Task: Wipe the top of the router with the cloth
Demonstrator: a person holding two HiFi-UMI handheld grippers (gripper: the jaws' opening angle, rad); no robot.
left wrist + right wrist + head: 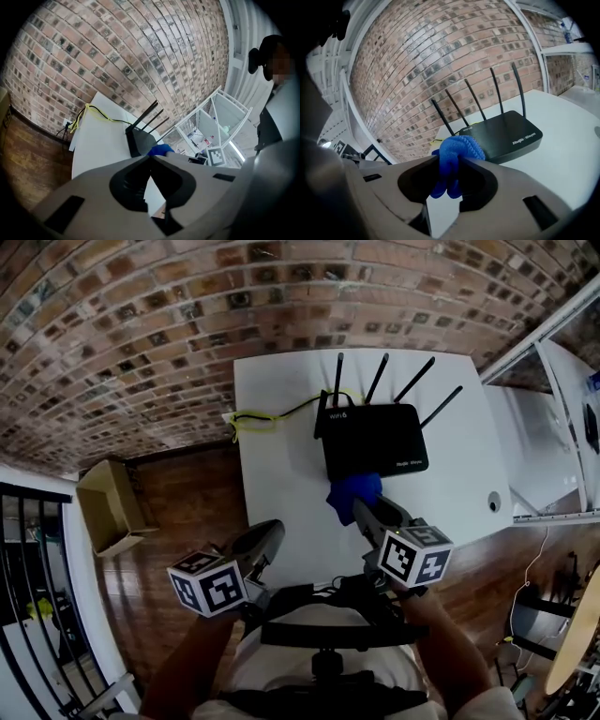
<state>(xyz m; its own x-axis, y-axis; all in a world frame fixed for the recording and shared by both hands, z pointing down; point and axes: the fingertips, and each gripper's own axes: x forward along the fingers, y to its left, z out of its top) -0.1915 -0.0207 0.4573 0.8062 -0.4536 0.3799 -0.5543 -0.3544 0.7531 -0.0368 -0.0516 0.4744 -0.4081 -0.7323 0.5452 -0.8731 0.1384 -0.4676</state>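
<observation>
- Firstly, the white rectangular desk (281, 399) carries the flat black plastic router with four upright antennas (373, 439) near the middle of its far edge.
- That router looks rigid but light, so it would likely slide on the smooth top under a hard push; gentle strokes suit it.
- The right gripper (450, 161) is clenched on the bunched blue knitted cloth (457, 150) at the router's near edge.
- The left gripper (151, 157) is closed on nothing, by the desk's near left corner.
- The cloth seems soft and limp, and a pinch through its bunched middle should hold.

a red brick wall (141, 324) backs a white table (277, 474). dark wooden floor (187, 512) carries an open cardboard box (108, 507), near a black railing (28, 559). white shelving (548, 437) stands just beside the table.
</observation>
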